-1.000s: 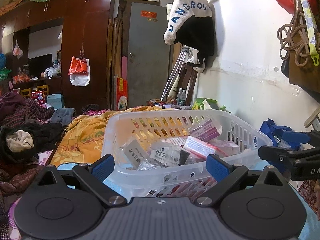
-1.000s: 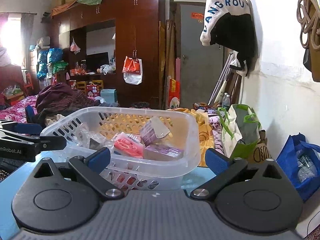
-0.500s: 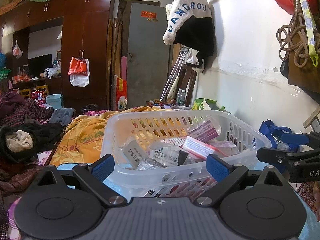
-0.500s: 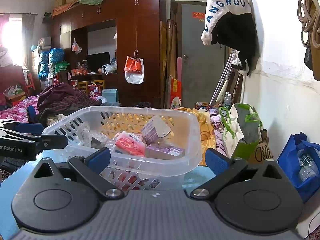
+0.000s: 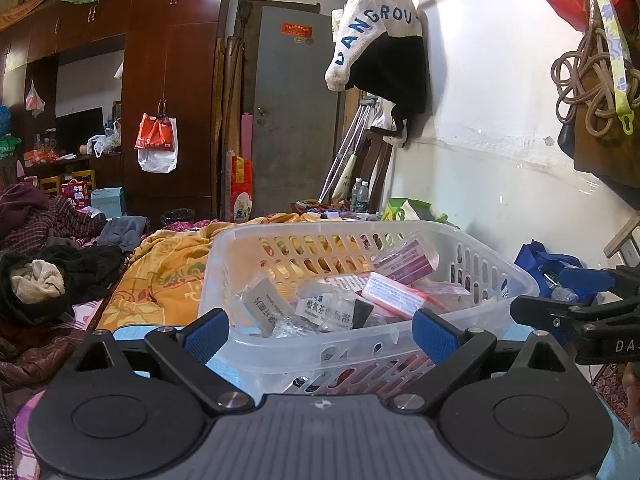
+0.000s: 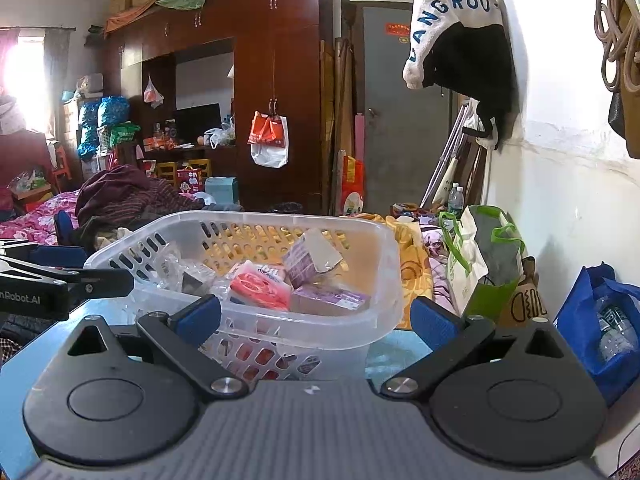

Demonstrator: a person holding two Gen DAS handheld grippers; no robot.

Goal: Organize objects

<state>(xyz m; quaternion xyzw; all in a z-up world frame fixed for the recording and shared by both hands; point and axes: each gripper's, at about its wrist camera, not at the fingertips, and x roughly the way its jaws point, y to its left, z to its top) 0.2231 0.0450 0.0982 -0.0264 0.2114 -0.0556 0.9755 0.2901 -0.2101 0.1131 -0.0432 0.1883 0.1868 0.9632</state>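
A clear plastic basket stands on a light blue table just ahead of both grippers; it also shows in the right wrist view. It holds several medicine boxes and packets, among them a purple box, a red and white box and a grey packet. My left gripper is open and empty, its blue pads either side of the basket's near wall. My right gripper is open and empty, level with the basket's near corner. Each gripper's tip shows in the other's view.
A bed with an orange blanket and piled clothes lies behind the table. A white wall runs on the right, with a hanging jacket, a green bag and a blue bag below it. A dark wardrobe stands behind.
Both views have shifted very slightly; the basket sits a touch lower in the right wrist view. Both grippers stay open and empty.
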